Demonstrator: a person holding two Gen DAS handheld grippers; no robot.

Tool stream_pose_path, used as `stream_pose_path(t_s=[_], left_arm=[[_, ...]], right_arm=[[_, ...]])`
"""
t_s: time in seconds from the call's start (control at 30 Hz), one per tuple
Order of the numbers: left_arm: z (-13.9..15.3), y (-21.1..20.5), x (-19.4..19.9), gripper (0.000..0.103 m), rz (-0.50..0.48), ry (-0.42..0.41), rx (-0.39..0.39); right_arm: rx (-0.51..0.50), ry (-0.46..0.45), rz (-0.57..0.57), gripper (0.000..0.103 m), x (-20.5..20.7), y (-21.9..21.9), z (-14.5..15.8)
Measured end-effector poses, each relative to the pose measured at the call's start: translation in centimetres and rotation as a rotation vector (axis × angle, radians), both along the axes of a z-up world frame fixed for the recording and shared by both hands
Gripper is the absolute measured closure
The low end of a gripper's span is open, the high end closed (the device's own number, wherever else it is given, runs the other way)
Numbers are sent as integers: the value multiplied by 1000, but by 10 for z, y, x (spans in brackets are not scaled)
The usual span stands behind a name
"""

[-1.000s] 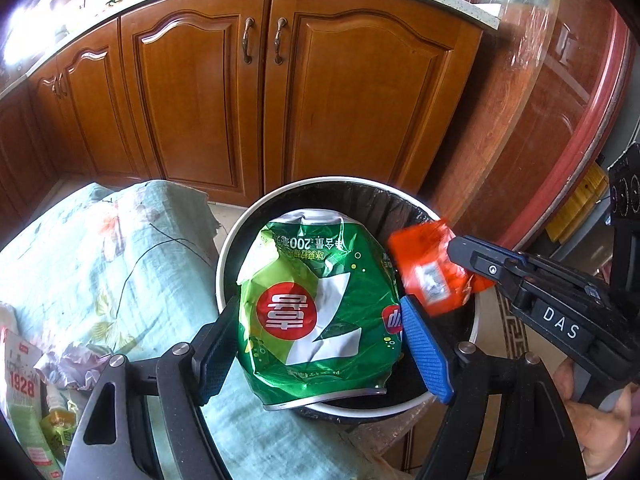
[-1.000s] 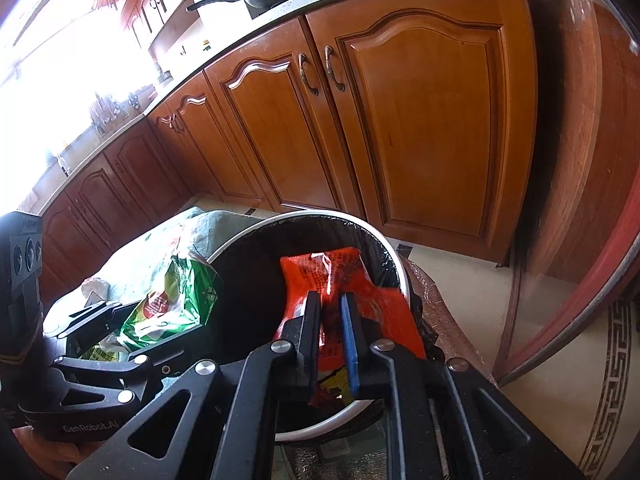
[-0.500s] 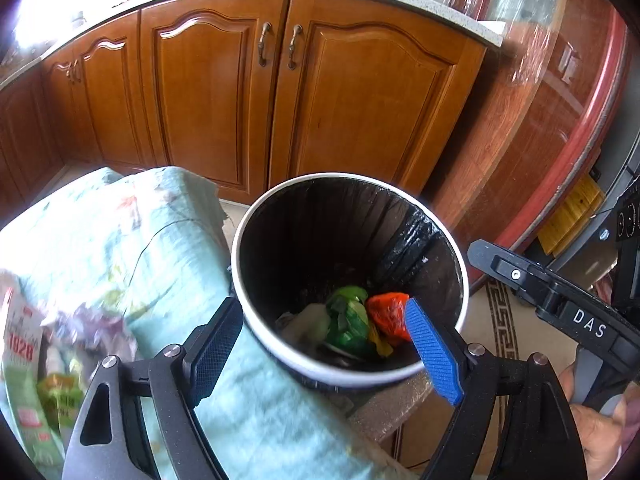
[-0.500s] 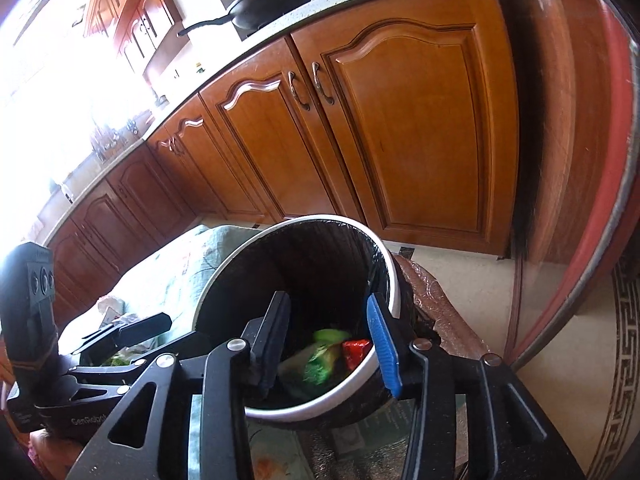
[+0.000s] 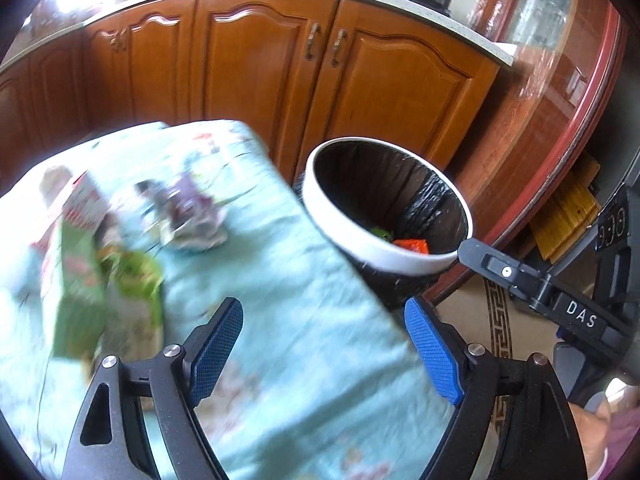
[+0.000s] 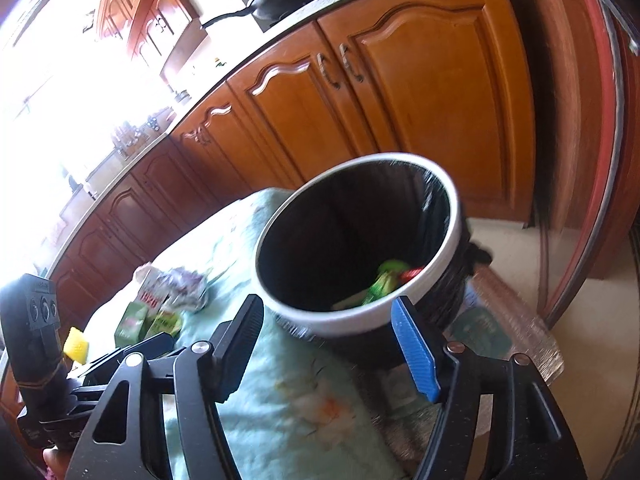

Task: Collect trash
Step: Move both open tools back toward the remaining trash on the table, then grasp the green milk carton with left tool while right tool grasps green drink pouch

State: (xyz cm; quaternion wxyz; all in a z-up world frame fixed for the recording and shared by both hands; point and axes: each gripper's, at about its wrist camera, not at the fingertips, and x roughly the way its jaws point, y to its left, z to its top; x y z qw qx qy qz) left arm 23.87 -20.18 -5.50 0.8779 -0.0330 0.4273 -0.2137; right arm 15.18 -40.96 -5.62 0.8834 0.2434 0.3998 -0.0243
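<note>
Both my claws hang spread with nothing between their pads. On my left, my left claw (image 5: 324, 344) sits above the near part of the pale turquoise floral cloth (image 5: 304, 320) that covers the table. Toward the cloth's left edge lies the remaining trash: a green and red carton printed 1920 (image 6: 154, 300), blurred in the left view, a yellow sponge-like piece (image 6: 76, 342) beside it, and a crumpled purple-white wrapper (image 5: 196, 216) further in toward the middle. Moving right, the round white-rimmed bin with a black liner (image 5: 352, 236) stands just past the cloth's right edge, in front of the brown wooden cabinet doors (image 5: 280, 76). Deep inside it lie a green crumpled bag (image 6: 386, 278) and an orange-red packet (image 5: 412, 245), side by side at the bottom. Furthest right, my right claw (image 6: 328, 344) hovers near the bin's near rim, its blue pad (image 6: 414, 348) just beside the bin's dark wall.
</note>
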Motion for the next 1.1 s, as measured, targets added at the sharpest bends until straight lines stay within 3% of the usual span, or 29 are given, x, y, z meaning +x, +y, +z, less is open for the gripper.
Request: stream_pose_path(t_s=[0.6, 0.9, 1.1], left_arm=[[15, 106, -75, 20, 167, 3, -39], [22, 137, -83, 20, 232, 13, -56], [25, 144, -67, 20, 273, 35, -78]], right_arm=[[28, 35, 148, 33, -16, 93, -11], [18, 46, 206, 33, -14, 126, -14], [13, 54, 214, 33, -11, 133, -17]])
